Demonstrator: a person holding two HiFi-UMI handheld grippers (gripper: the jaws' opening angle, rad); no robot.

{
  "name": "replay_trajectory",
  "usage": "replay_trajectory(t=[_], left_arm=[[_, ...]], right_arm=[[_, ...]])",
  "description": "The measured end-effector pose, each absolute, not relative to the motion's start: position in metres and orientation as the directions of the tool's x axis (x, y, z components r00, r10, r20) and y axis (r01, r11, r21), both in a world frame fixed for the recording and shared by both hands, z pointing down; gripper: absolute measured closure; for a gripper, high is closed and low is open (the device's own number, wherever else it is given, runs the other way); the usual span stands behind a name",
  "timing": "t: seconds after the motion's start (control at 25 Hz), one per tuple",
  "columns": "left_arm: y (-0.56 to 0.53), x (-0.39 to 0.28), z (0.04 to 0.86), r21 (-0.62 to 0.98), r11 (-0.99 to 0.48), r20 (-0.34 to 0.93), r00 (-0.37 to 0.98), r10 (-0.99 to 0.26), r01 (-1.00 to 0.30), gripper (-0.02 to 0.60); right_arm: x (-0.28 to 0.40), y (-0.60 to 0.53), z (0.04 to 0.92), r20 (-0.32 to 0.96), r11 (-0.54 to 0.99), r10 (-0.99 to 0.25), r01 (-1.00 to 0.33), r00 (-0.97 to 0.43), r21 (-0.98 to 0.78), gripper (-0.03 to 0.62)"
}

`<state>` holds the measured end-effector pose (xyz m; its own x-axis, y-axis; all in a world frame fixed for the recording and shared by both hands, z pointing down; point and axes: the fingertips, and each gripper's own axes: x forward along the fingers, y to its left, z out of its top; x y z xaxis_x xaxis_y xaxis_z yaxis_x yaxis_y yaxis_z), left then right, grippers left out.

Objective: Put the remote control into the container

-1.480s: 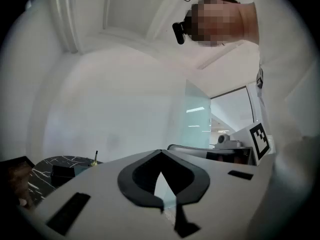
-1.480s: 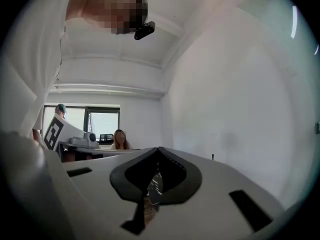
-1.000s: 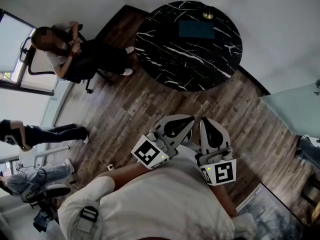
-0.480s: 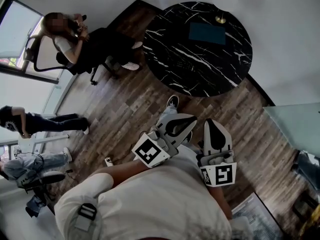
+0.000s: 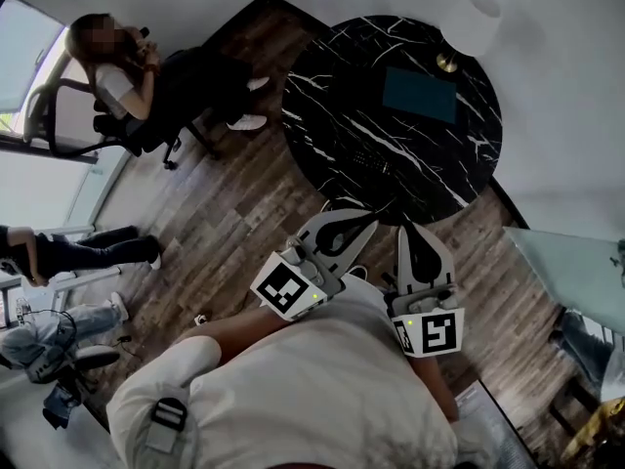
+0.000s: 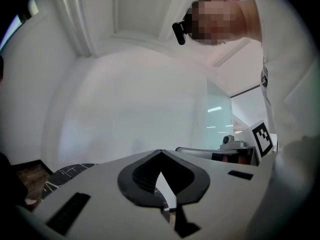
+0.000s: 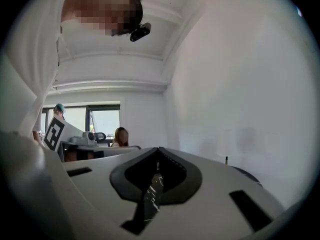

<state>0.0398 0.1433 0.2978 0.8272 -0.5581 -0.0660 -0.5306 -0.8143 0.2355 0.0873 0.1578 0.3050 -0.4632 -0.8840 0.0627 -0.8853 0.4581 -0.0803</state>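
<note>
Room check, quick notes:
- left claw (image 5: pixel 354 233) and right claw (image 5: pixel 412 242) side by side near chest, jaws together, nothing between them
- strip of wood floor (image 5: pixel 244 203) between claws and round black bench (image 5: pixel 342 96) looks open
- bench top mostly bare on near and left parts
- lamp (image 5: pixel 472 18) stands at far right edge, teal container (image 5: pixel 420 94) just near it
- seated person (image 5: pixel 146 76) on chair (image 5: pixel 59 115) far left, well apart from bench
- glass panel (image 5: pixel 571 262) off to right

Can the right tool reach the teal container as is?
Probably not yet. The right tool, shut, is held near the person's body, short of the marble table, and the teal container lies on its far side by the lamp. Nothing blocks the way; a step closer should do.
</note>
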Motion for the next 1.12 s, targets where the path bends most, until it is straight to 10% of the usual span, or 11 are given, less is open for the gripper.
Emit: replay_trajectory(t=[0.68,1.12], left_arm=[[0.003,-0.004,0.296,0.275,-0.850,-0.078,0.871,-0.486,-0.450,0.575],[-0.033,0.009,0.281,0.263,-0.840,-0.080,0.857,-0.510,-0.475,0.575]], right_arm=[[0.040,0.025,0.299,0.079,0.398,-0.913,-0.916,-0.401,-0.047,0.584],[0.198,0.069,0.092,-0.385,0.619,-0.730,-0.785,-0.565,-0.021,0.584]])
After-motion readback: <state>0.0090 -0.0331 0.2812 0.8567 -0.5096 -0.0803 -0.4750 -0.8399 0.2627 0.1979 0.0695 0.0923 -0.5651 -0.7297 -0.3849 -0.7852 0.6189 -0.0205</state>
